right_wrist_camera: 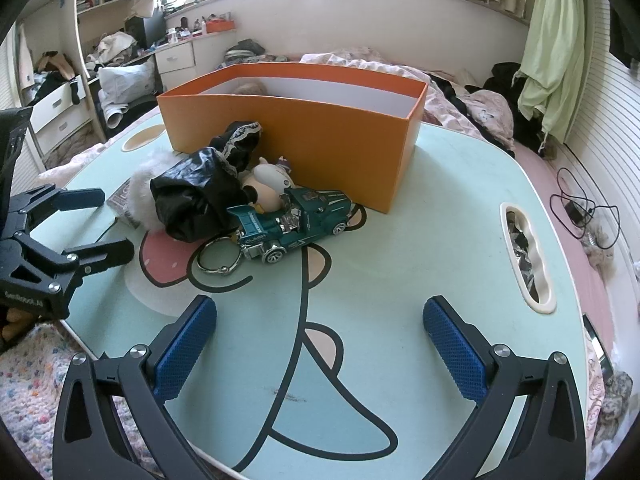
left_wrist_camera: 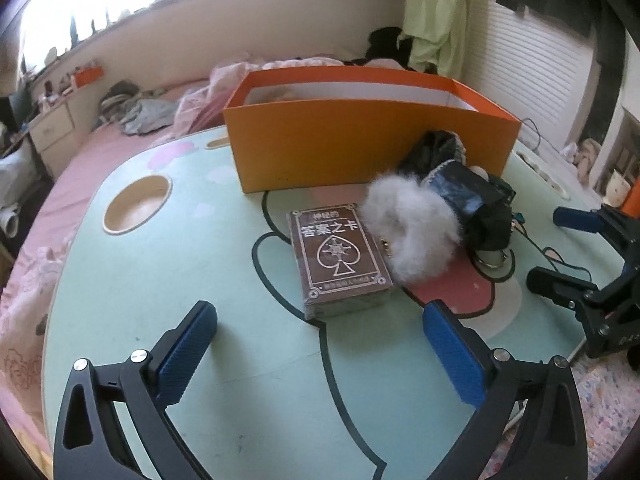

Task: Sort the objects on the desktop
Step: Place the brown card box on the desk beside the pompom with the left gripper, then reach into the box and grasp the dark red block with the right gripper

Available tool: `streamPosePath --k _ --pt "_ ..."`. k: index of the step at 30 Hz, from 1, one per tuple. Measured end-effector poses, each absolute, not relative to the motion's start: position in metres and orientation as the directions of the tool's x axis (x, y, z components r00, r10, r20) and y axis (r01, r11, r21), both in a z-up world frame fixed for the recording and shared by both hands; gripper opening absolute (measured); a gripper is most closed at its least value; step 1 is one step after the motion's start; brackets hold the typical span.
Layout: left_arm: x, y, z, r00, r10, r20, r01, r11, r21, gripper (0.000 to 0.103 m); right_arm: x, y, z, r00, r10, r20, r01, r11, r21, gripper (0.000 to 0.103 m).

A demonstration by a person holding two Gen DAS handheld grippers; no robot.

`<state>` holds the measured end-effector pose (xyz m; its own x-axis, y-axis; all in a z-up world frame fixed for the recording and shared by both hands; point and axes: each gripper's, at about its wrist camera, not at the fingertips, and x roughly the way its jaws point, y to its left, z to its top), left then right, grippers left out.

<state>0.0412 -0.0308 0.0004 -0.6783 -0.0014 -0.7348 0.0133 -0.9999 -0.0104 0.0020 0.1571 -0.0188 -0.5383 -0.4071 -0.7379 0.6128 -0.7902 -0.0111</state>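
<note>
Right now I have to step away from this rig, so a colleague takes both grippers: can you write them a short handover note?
Left gripper: open, empty, just in front of the brown card box. No earlier frame shows how it got there.
Right gripper: open, empty, over bare table.
Orange box stands at the back of the table; something pale shows inside, unclear what.
Left to sort, all in front of it: card box, white fluffy piece, black crumpled item, small plush, teal toy truck, key ring.
Likely next: left grips the card box.
</note>
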Motion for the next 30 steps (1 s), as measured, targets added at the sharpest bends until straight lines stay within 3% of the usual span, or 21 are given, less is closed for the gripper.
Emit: streamPosePath --k 30 --pt "0.038 -0.017 -0.001 -0.69 0.017 -0.724 -0.012 -1.0 -0.012 0.103 -0.003 0.157 -0.019 -0.532 -0.41 -0.741 0.619 -0.785 -0.01 0.103"
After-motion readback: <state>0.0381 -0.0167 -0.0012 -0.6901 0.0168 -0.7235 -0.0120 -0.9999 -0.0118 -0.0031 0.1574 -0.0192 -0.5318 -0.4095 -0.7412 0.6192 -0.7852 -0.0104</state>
